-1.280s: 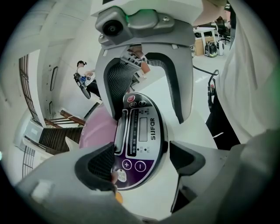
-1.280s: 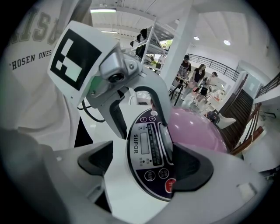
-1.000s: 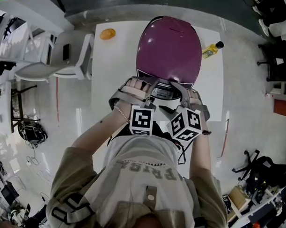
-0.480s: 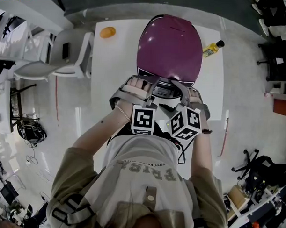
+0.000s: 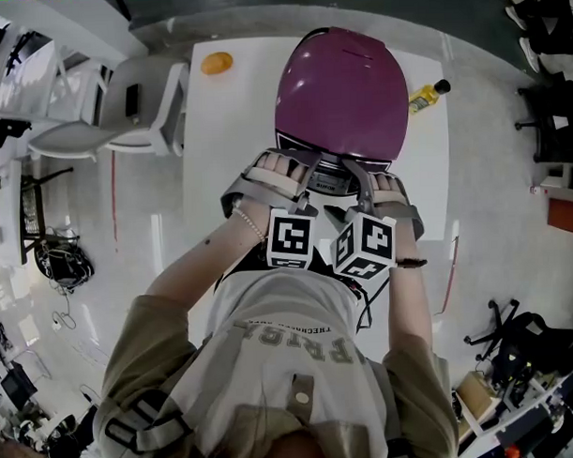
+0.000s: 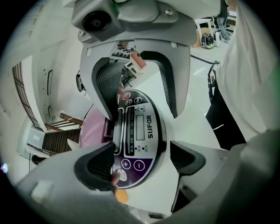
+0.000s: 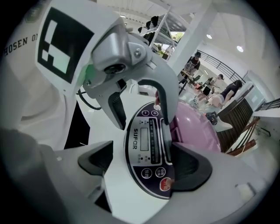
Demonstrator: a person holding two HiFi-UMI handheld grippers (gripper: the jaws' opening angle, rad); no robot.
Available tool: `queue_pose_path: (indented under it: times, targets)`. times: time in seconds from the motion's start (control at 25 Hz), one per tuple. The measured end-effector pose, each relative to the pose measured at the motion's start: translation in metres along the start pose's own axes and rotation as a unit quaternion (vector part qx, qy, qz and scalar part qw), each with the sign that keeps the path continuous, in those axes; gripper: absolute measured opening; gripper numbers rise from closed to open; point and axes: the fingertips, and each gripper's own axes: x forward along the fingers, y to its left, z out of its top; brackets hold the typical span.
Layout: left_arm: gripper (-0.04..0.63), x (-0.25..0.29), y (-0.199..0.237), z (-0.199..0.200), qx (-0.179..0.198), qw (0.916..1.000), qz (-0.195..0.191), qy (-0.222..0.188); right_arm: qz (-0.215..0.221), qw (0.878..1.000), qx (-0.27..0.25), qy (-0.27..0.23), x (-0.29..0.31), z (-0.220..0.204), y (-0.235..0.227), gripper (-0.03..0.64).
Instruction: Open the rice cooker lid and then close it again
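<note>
- The chair (image 5: 156, 125) and the orange (image 5: 215, 64) are well off to the left, the orange on the far corner of the table (image 5: 232, 159). Neither is in the way, so there is nothing to steer round.
- Left gripper (image 6: 140, 164): the jaws stand wide with nothing clamped. The panel (image 6: 139, 129) lies between them, one pad near the latch bar (image 6: 117, 131) and the other out over the white front. A pinch looks pointless here; one fingertip is better used as a pusher on the bar.
- The cooker (image 5: 338, 95) stands mid-table, straight ahead of the person. Its purple lid (image 7: 197, 131) is down and seems latched, so the step in hand is probably the release. Press the bar squarely near its middle, down and inward rather than sideways, so the body does not skid on the smooth top.
- Once the catch gives, both tools belong low and in front. The lid will likely spring up toward the back, and anything hanging over its front edge would block it or be struck.
- Right gripper (image 7: 144, 164): also wide and empty, straddling the same panel. One pad is close against the bar's end, but I cannot tell whether it touches. It would do best steadying the front while the left presses, with its pads off the buttons (image 7: 146, 172).
- The bottle (image 5: 425, 98) lies near the table's right edge, apart from the cooker. It matters only if the cooker slides.
</note>
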Motion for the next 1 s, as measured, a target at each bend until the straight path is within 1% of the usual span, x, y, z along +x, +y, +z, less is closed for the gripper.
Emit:
queue_pose_path:
  times: [0.12,0.28,0.48,0.68,0.88,1.0]
  targets:
    - [0.413,0.001,0.000,0.000,-0.002,1.0000,0.004,-0.001,0.000,1.000,0.006,-0.008,0.000,0.000,-0.001,0.397]
    - [0.413,0.001,-0.001,-0.001,-0.016,0.9998,-0.007,-0.008,0.009,0.999,0.036,-0.025,0.000,0.004,-0.003,0.397]
    - [0.413,0.001,0.001,-0.009,-0.007,0.9999,-0.011,-0.007,0.024,0.998,0.057,-0.026,0.002,0.012,-0.006,0.397]
    - [0.414,0.000,0.002,-0.007,-0.012,0.9997,-0.017,-0.015,0.042,0.997,0.061,-0.022,0.000,0.011,-0.008,0.391]
    - [0.414,-0.001,0.003,-0.007,-0.010,0.9998,-0.007,-0.014,0.039,0.996,0.069,-0.034,-0.002,0.012,-0.009,0.393]
    - [0.414,0.000,0.003,-0.007,-0.011,0.9998,-0.009,-0.016,0.038,0.996,0.069,-0.033,-0.001,0.012,-0.009,0.393]
